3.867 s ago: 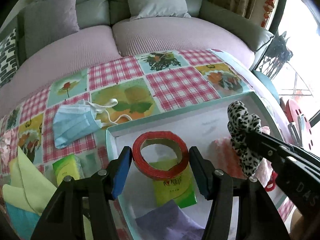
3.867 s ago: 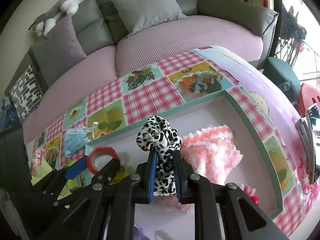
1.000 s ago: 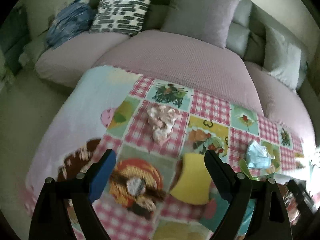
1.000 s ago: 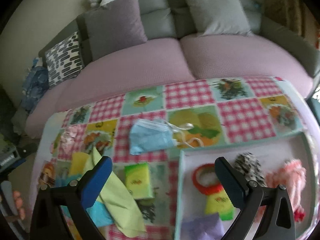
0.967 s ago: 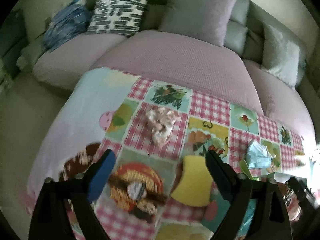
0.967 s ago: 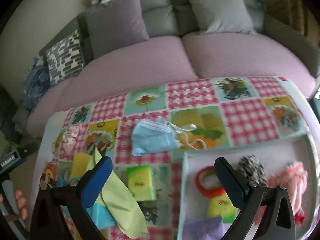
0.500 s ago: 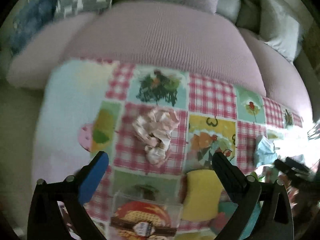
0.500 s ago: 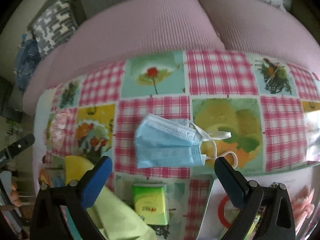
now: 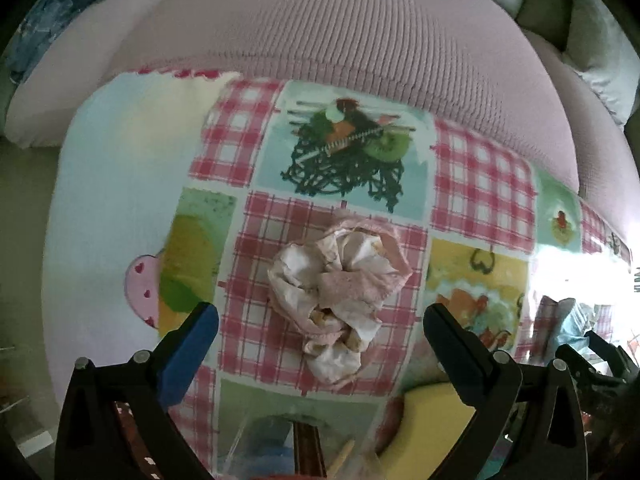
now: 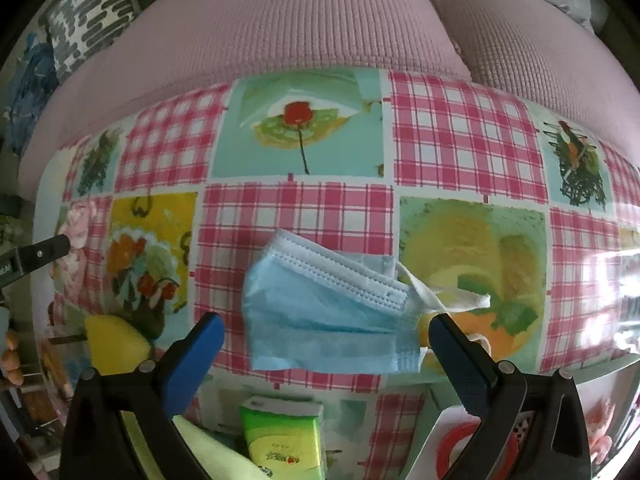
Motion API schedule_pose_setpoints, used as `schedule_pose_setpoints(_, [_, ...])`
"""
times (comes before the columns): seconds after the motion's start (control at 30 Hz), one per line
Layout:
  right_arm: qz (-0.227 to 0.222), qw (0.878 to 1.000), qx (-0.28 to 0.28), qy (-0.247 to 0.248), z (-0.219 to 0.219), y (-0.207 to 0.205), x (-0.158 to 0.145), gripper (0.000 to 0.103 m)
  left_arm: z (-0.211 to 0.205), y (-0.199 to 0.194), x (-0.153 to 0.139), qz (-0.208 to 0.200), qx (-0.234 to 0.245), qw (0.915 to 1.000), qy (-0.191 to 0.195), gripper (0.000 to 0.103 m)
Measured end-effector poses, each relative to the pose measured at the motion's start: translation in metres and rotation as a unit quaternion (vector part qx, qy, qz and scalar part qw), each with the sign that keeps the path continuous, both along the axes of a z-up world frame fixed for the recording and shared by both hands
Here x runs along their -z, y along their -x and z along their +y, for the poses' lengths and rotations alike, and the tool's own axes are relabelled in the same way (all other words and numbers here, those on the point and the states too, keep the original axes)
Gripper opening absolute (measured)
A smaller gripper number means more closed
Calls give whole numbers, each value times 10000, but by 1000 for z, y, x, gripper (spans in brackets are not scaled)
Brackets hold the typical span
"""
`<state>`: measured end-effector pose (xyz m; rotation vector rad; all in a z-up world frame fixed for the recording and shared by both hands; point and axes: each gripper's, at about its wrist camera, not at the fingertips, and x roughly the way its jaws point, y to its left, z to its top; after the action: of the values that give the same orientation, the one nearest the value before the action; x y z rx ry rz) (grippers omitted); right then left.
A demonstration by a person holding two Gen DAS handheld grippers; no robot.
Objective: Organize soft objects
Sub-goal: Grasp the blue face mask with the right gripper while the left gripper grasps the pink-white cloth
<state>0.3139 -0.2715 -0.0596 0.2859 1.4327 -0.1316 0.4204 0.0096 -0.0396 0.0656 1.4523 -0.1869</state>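
Observation:
A crumpled pink and white cloth [image 9: 340,292] lies on the checked tablecloth. My left gripper [image 9: 318,330] is open, with the cloth between and just ahead of its fingers. A folded blue face mask [image 10: 328,312] with white ear loops lies on the tablecloth in the right wrist view. My right gripper [image 10: 322,340] is open, its fingers on either side of the mask's near edge. The pink cloth shows small at the far left of the right wrist view [image 10: 78,224], beside the left gripper's tip.
A green tissue pack [image 10: 284,436], a yellow-green cloth [image 10: 216,456] and a yellow sponge [image 10: 114,344] lie near the right gripper. A tray's corner [image 10: 444,420] holds a red tape ring [image 10: 460,440]. The pink sofa [image 10: 304,20] runs behind the table.
Both grippers left the tray, swung left and came down close to the table. The left now frames the pink cloth, the right frames the blue mask. Both stay open.

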Motion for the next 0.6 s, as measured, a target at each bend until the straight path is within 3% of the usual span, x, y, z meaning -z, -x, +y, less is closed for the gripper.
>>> schedule_pose_setpoints(0.07, [65, 9999, -4, 103, -2, -4, 4, 103, -1, -4, 6, 42, 14, 10000, 2, 100])
schedule_pose_setpoints(0.2, [69, 9999, -65, 78, -2, -6, 9, 103, -5, -6, 17, 166, 70, 9998, 0, 84])
schedule_pose_setpoints(0.3, [84, 9997, -138, 188, 3, -9, 12, 102, -5, -10, 25, 241, 19, 9997, 35, 82])
schedule_pose_setpoints(0.37, [92, 9996, -179, 199, 7, -11, 13, 101, -5, -10, 30, 244, 27, 9997, -11, 76])
schedule_pose_setpoints(0.53, [107, 9995, -217, 221, 18, -5, 14, 90, -4, -12, 33, 189, -18, 9998, -48, 42])
schedule_pose_setpoints(0.6, [113, 9994, -249, 225, 20, -3, 13, 87, -4, -12, 32, 195, -12, 9998, 14, 35])
